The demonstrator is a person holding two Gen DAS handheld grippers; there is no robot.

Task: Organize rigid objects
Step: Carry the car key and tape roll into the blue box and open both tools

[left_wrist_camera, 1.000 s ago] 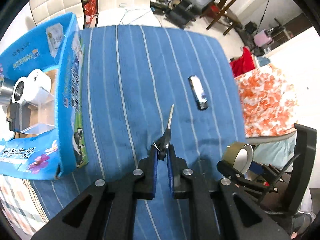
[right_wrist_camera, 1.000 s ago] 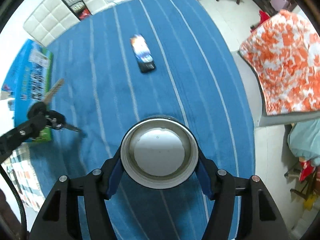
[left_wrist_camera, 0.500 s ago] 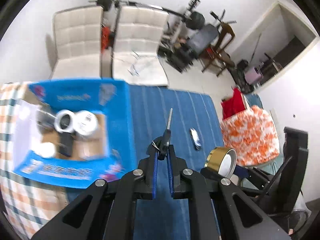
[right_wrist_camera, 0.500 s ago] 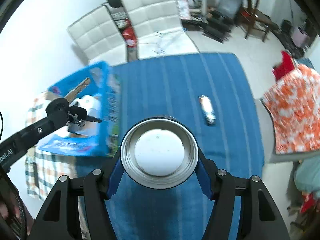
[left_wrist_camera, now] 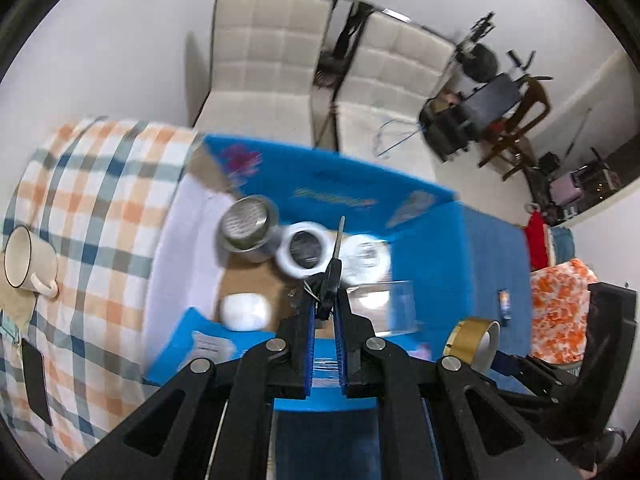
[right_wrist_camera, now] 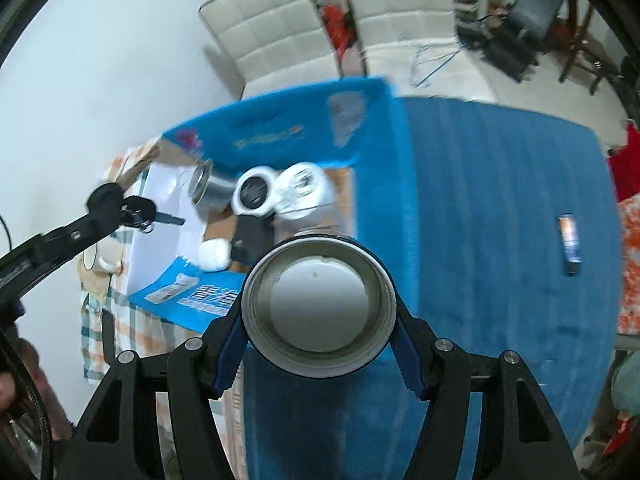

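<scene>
My left gripper (left_wrist_camera: 324,312) is shut on a key (left_wrist_camera: 334,268) with a black head; its blade points forward over the open blue box (left_wrist_camera: 360,196). It also shows at the left of the right wrist view (right_wrist_camera: 120,208). My right gripper (right_wrist_camera: 320,320) is shut on a roll of gold tape (right_wrist_camera: 320,308), seen end-on, held high over the blue striped cloth (right_wrist_camera: 500,200) beside the box (right_wrist_camera: 280,132). The tape roll also shows in the left wrist view (left_wrist_camera: 474,338). The box holds a metal can (left_wrist_camera: 248,232), white tape rolls (left_wrist_camera: 304,252), a white round thing (left_wrist_camera: 242,312) and a clear case (left_wrist_camera: 384,304).
A small dark flat object (right_wrist_camera: 570,244) lies on the blue cloth at the right. A white mug (left_wrist_camera: 28,268) and a black phone (left_wrist_camera: 36,380) lie on the checked cloth at the left. Two white chairs (left_wrist_camera: 272,60) stand behind the table.
Both grippers have moved left toward the box while still raised; the key now hangs over the box interior. Both grips are unchanged.
</scene>
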